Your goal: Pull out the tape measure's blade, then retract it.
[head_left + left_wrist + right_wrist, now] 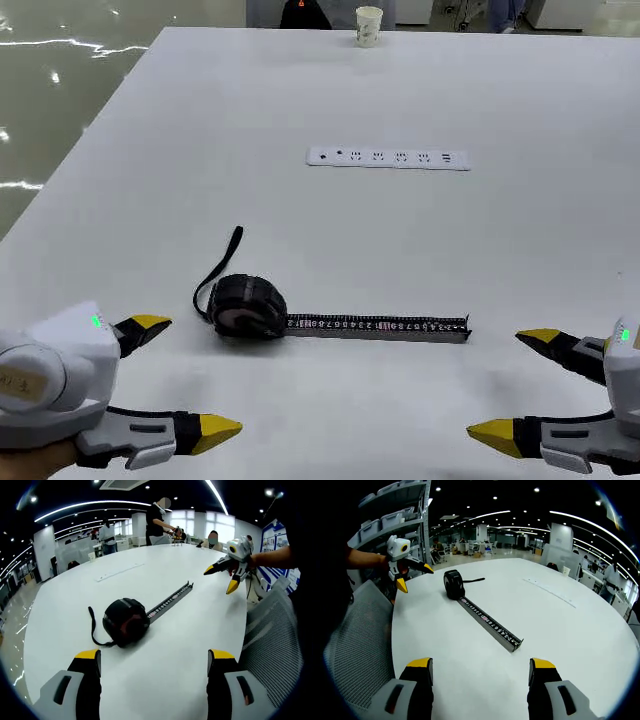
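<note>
A black tape measure lies on the white table, its wrist strap trailing to the far left. Its blade lies pulled out flat to the right and ends in a hook. My left gripper hovers open, near and left of the case. My right gripper hovers open, just right of the blade's hook. Nothing is between either pair of fingers.
A white power strip lies flat farther back on the table. A paper cup stands at the far edge. A mesh chair is by the near edge. People stand beyond the table's far end.
</note>
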Motion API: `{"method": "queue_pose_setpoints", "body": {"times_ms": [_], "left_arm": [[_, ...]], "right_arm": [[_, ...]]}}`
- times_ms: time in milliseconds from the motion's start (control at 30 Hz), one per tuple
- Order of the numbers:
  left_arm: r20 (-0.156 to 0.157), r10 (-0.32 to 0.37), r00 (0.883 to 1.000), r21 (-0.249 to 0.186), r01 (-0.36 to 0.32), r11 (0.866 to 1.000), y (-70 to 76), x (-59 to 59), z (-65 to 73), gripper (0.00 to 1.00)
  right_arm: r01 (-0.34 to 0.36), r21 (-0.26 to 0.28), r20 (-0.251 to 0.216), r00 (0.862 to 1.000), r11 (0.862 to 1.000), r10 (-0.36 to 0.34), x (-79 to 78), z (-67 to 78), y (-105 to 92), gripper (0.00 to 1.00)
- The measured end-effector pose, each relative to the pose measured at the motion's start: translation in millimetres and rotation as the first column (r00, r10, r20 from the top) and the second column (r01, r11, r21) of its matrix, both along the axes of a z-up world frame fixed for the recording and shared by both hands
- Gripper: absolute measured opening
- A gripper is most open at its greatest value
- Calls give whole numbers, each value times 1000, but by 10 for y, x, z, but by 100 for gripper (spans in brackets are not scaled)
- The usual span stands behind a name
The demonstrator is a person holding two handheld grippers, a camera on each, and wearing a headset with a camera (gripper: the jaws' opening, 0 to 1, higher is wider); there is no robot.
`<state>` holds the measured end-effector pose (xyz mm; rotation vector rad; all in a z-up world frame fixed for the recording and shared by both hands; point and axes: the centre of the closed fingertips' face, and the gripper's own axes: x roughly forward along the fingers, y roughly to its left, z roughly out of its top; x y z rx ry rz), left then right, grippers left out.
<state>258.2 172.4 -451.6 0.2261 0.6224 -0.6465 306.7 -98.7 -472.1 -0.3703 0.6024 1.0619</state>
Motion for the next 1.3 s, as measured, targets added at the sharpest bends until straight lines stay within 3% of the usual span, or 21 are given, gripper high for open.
{"method": "queue_pose_setpoints", "body": {"times_ms": [233, 567, 1300], "left_arm": [[24, 59, 998, -24, -58, 998, 6, -51, 41, 87], [30, 95, 995, -57, -94, 994, -135, -155, 16, 90], [66, 183, 981, -83, -178, 981, -190, -186, 129, 98]], "right_arm": [[47, 30, 8, 999, 998, -47, -74, 60, 23, 84], [104, 58, 7, 994, 993, -104, -178, 111, 57, 90], [177, 102, 21, 983, 979, -180, -241, 232, 112, 99]]}}
